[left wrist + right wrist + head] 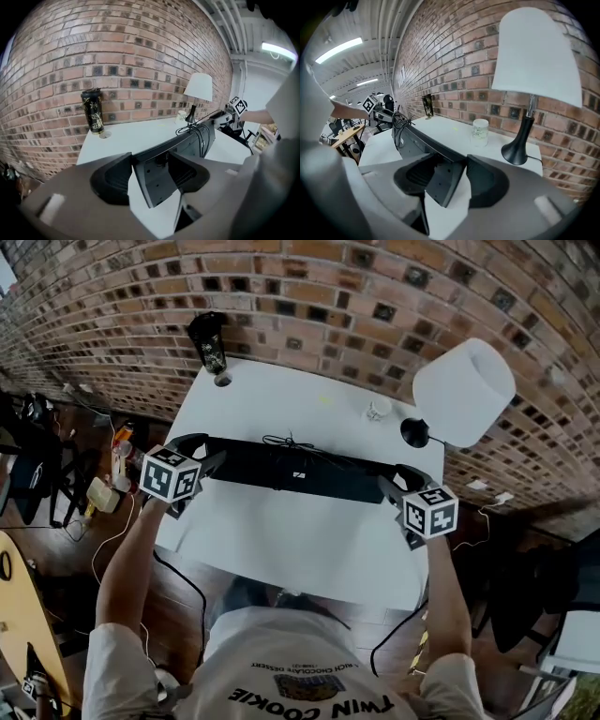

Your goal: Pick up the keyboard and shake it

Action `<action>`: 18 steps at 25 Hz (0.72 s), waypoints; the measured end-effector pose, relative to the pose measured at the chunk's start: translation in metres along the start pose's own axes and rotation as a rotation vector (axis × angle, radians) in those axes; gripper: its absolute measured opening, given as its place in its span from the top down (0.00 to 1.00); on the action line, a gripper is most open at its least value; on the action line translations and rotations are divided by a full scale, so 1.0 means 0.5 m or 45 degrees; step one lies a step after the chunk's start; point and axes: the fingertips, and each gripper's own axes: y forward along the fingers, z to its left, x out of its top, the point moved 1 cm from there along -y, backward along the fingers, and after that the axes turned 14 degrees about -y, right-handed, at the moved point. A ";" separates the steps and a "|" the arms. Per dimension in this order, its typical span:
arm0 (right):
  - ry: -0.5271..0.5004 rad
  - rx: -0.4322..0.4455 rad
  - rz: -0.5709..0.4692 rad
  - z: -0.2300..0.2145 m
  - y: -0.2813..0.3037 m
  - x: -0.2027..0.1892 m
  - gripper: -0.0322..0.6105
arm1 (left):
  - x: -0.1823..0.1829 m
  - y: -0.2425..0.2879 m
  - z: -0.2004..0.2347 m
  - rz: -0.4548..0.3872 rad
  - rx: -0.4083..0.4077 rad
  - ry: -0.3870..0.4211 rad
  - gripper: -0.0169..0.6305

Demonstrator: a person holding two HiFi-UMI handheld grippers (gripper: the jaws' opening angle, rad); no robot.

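Note:
A black keyboard (291,470) hangs crosswise above the white table (281,545), held by its two ends. My left gripper (208,463) is shut on the left end and my right gripper (394,486) on the right end. In the left gripper view the keyboard (187,140) is tilted with its underside showing, its end pinched between the pads of the left gripper (152,176). The right gripper view shows the keyboard (412,140) the same way, clamped in the right gripper (445,180). A coiled black cable (291,442) lies against its back.
A black patterned tumbler (208,341) stands at the table's far left corner with a small round lid (223,379) beside it. A white-shaded lamp (464,390) and a white cup (379,409) stand at the far right. A brick wall runs behind the table.

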 end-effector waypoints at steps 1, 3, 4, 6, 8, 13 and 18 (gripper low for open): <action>-0.021 -0.006 -0.003 0.005 -0.007 0.000 0.62 | -0.004 -0.008 -0.005 0.004 0.021 0.027 0.59; -0.062 -0.018 -0.003 0.015 -0.020 0.001 0.62 | -0.012 -0.023 -0.012 0.008 0.057 0.063 0.59; -0.081 -0.022 0.002 0.021 -0.025 0.000 0.62 | -0.016 -0.030 -0.015 0.011 0.074 0.080 0.59; -0.117 -0.029 0.015 0.033 -0.038 -0.003 0.62 | -0.025 -0.043 -0.022 0.019 0.106 0.118 0.60; -0.152 -0.039 0.026 0.045 -0.050 -0.005 0.62 | -0.033 -0.057 -0.029 0.024 0.128 0.157 0.61; -0.240 -0.092 0.078 0.074 -0.079 -0.014 0.62 | -0.058 -0.090 -0.047 0.054 0.144 0.269 0.62; -0.388 -0.170 0.174 0.103 -0.101 -0.023 0.62 | -0.080 -0.114 -0.064 0.091 0.163 0.477 0.63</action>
